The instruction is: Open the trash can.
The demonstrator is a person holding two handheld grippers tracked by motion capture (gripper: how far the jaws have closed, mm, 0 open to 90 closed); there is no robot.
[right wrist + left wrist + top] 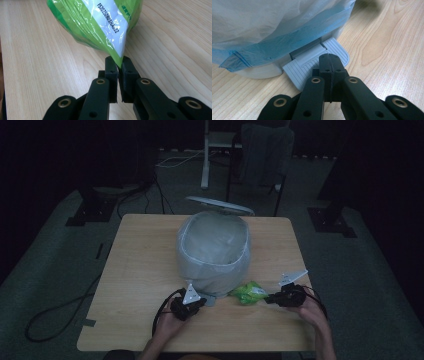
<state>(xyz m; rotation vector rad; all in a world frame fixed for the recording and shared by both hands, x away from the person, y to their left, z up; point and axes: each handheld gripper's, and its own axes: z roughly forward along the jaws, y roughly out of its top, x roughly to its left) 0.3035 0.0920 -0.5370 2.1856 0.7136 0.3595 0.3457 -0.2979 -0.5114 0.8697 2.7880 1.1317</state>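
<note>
1. A pedal bin is standing in the middle of the wooden table, lined with a pale bag whose blue-tinted edge is hanging down over the rim; its lid is tilting up behind the opening.
2. The left gripper is resting at the near foot of the bin, held in the person's left hand.
3. In the left gripper view its jaws are pressing flat against each other with nothing between them, and their tips are lying on the ribbed grey pedal that is sticking out from the bin's base.
4. Whether the tips are pushing the pedal down I cannot tell.
5. A green snack packet is sitting just to the right of the bin's base, close to the table's near edge.
6. The right gripper is pointing at it from the right, held in the person's right hand.
7. In the right gripper view the jaws are standing nearly together and are pinching the packet's sealed corner, where a white panel with printed code is showing.
8. The packet's body is bulging out beyond the jaw tips above the table; whether its far end is touching the wood I cannot tell.
</note>
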